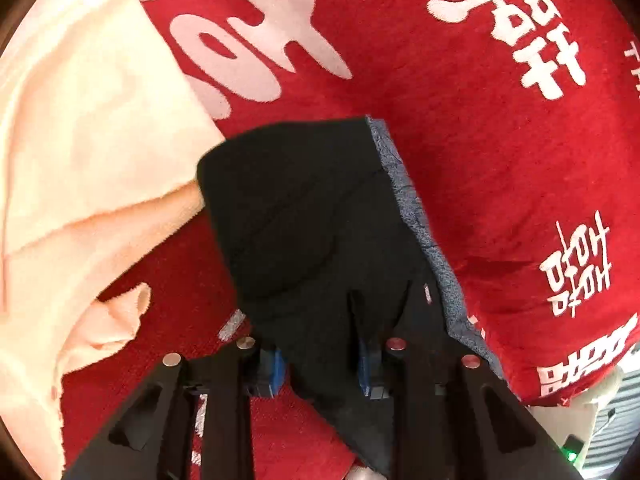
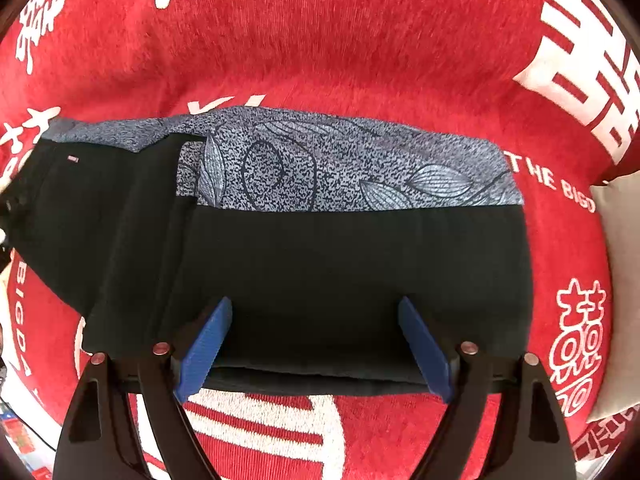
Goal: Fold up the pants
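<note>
The pants [image 2: 344, 272] are black with a grey leaf-print panel and lie folded lengthwise on a red blanket [image 2: 320, 52]. My right gripper [image 2: 316, 344] is open, its blue pads [image 2: 208, 348] spread over the near edge of the black cloth. In the left wrist view the same pants [image 1: 304, 216] run away from me, with the grey print along their right edge. My left gripper [image 1: 324, 364] has black cloth bunched between its blue pads [image 1: 278, 372]; the fingers sit fairly wide and the fabric hides the tips.
A peach cloth [image 1: 80, 152] lies on the blanket left of the pants, touching their far corner. The red blanket has large white characters. A beige cushion [image 2: 620, 280] sits at the right edge. White and grey items [image 1: 580, 428] lie beyond the blanket's edge.
</note>
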